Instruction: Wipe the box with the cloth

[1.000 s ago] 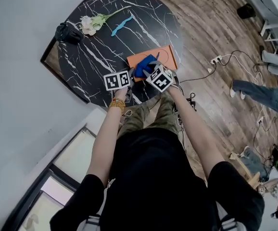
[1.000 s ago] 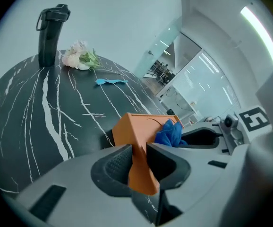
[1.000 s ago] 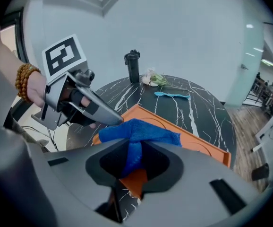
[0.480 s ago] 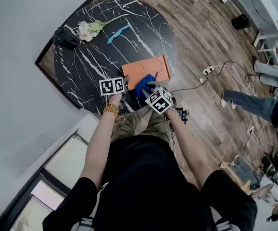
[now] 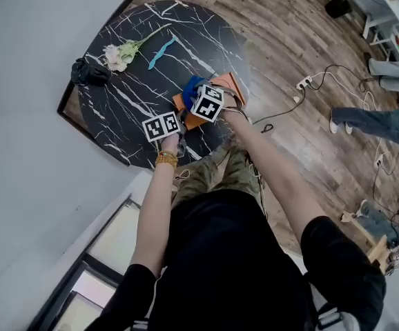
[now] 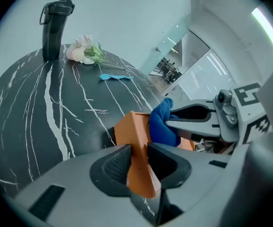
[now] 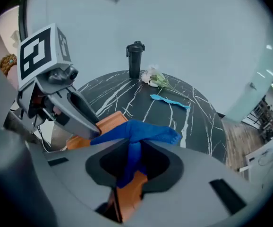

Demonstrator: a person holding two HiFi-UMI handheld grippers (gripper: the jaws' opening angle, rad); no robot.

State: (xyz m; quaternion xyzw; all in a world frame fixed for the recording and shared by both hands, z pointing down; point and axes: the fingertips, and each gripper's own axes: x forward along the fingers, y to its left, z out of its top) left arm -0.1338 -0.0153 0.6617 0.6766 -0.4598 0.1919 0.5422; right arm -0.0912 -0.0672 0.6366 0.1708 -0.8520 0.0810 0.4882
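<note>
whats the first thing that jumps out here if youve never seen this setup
The bright orange box stands out first, at the near edge of the black marbled table, its corner clamped in the left gripper. Next comes the vivid blue cloth, pinched in the right gripper just above the box. Across the table lie a pale flower and a black bottle.

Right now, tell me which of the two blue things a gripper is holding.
The dark blue cloth, pinched in the right gripper above the orange box. The pale blue strip lies loose on the table, near the flowers.
</note>
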